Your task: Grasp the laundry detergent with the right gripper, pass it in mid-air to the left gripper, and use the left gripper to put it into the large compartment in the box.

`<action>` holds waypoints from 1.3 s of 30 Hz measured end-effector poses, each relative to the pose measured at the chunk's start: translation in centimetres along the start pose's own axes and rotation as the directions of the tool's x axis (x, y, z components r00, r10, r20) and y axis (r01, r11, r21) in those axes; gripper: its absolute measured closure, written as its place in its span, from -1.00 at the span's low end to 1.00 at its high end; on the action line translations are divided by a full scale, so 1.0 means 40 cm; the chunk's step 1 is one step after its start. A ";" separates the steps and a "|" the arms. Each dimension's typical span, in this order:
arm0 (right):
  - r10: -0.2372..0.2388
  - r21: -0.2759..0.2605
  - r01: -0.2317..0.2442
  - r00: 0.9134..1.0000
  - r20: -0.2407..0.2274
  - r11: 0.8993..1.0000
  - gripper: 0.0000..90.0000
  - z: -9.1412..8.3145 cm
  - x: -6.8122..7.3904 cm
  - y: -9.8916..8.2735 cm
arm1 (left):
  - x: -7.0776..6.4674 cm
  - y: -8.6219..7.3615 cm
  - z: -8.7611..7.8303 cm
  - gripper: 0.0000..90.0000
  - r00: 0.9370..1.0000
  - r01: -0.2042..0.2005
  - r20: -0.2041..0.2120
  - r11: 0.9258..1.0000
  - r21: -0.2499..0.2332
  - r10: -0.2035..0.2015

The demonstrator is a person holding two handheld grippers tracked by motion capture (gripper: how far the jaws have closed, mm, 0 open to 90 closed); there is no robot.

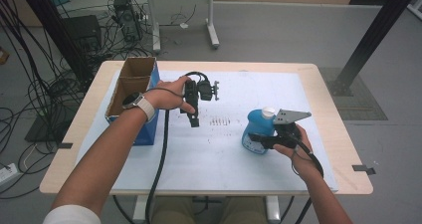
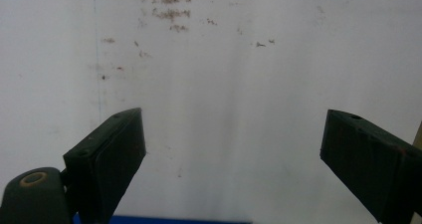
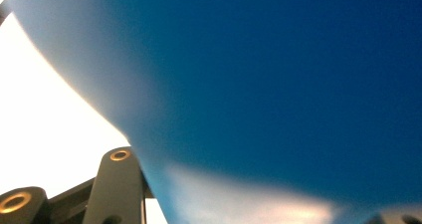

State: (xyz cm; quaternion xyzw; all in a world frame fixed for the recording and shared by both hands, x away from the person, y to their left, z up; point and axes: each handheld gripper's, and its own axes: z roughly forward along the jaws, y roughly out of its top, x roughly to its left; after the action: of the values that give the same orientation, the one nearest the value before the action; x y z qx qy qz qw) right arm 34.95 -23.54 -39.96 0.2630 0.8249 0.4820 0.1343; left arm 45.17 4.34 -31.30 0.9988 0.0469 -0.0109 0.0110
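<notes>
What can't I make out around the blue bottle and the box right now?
- Blue bottle, right gripper view: a blue blur, too close; label unreadable.
- Right gripper pads, high view: too small to see their contact.
- Cardboard box inside, high view: contents hidden by its walls.

One camera hangs above the table's near edge, looking forward and down across it. Another rides the left gripper, close over the white mat. The third is pressed right against the blue bottle, which the overhead view shares.
</notes>
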 end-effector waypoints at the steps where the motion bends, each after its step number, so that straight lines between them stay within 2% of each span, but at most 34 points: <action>1: 0.001 0.000 -0.001 1.000 0.000 1.000 -0.02 0.000 0.000 0.000 | 0.000 0.000 0.000 -0.76 1.000 -0.001 0.000 1.000 0.000 0.001; 39: 0.006 0.001 -0.006 1.000 0.004 1.000 -0.03 0.001 0.000 0.001 | -0.001 -0.008 -0.005 -0.76 1.000 0.001 -0.004 1.000 0.001 -0.001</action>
State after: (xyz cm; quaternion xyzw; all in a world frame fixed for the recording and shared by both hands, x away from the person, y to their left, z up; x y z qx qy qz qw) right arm 34.98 -23.51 -39.95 0.2663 0.8241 0.4815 0.1344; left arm 45.12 4.67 -31.11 0.9988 0.0474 -0.0090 0.0104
